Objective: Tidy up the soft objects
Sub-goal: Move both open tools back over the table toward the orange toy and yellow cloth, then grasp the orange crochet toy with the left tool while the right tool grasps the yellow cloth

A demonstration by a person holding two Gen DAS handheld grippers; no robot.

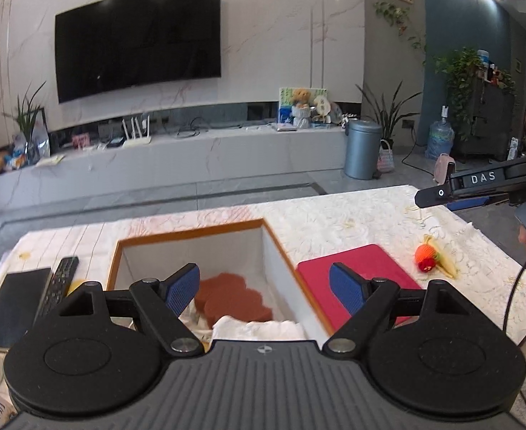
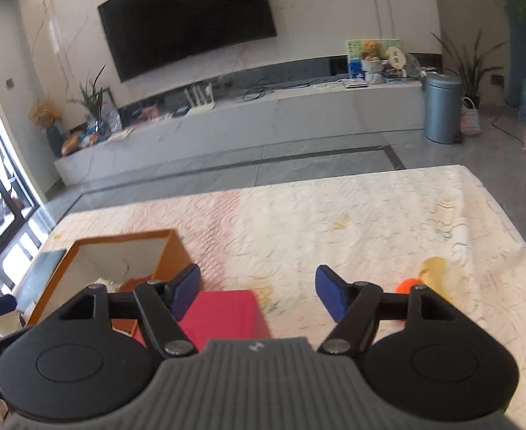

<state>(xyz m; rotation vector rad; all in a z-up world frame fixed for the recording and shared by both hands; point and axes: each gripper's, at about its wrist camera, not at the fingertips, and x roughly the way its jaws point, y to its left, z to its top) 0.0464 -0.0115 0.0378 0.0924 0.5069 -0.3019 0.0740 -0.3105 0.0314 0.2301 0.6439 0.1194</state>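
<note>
Orange crochet toy [image 2: 408, 285] lies just right of the right tool [image 2: 257, 292], jaws spread, empty.

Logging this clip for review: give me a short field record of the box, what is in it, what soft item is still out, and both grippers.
box: open box, orange rim, white inside, on the cloth-covered table
in box: brown scalloped soft pieces on white cloth
beside box: red flat pad, touching its right wall
still out: orange knitted toy, right of the pad
left gripper: open, empty, over the box
right gripper: open, empty
</note>
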